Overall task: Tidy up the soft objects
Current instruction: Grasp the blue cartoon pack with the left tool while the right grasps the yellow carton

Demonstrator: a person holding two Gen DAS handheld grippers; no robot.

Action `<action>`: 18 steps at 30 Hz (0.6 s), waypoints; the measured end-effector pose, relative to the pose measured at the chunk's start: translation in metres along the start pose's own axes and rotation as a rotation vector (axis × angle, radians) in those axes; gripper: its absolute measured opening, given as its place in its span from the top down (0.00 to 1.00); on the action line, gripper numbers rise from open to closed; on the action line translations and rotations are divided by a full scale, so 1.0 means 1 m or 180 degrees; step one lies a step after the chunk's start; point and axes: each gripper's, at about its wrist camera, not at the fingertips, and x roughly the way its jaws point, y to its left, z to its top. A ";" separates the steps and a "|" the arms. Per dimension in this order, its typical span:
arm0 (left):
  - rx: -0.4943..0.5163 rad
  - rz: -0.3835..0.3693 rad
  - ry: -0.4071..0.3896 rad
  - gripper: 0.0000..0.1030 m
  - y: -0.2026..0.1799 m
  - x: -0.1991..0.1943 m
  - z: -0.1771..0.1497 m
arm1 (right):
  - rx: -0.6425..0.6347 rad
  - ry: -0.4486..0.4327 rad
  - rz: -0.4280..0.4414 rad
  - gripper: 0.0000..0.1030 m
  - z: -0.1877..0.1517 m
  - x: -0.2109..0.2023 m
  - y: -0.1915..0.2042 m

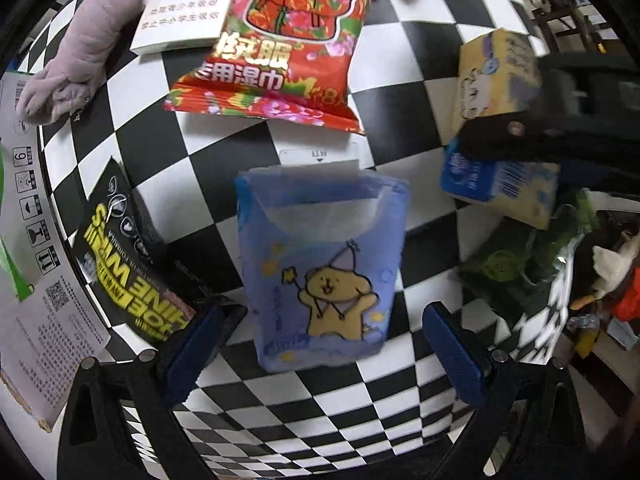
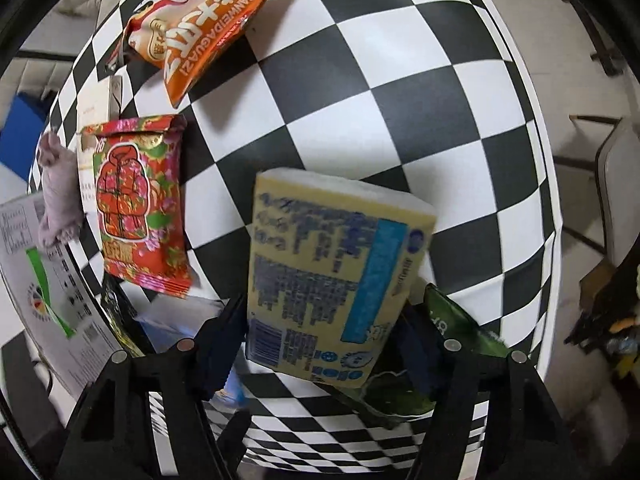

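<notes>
A blue tissue pack (image 1: 322, 268) with a yellow cartoon bear lies on the checkered table (image 1: 400, 40). My left gripper (image 1: 324, 354) is open, its blue pads on either side of the pack's near end, not touching. My right gripper (image 2: 320, 344) is shut on a yellow tissue pack (image 2: 328, 276) and holds it above the table; that pack also shows at the right of the left wrist view (image 1: 496, 80), between black fingers (image 1: 520, 136). A red floral wet-wipes pack (image 1: 288, 40) (image 2: 140, 200) lies beyond. A grey plush toy (image 1: 84, 44) (image 2: 56, 196) lies at the far left.
A black and yellow wipes pack (image 1: 124, 260) leans by a white carton (image 1: 28, 240) on the left. A white box (image 1: 184, 12) lies under the red pack. An orange snack bag (image 2: 196, 32) lies far back. A green bag (image 1: 520, 264) (image 2: 460, 328) sits at the right table edge, clutter beyond.
</notes>
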 end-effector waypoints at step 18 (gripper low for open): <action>-0.0306 -0.0008 -0.0281 0.52 0.020 -0.032 -0.036 | -0.0200 -0.0207 0.0069 0.36 -0.048 -0.012 0.022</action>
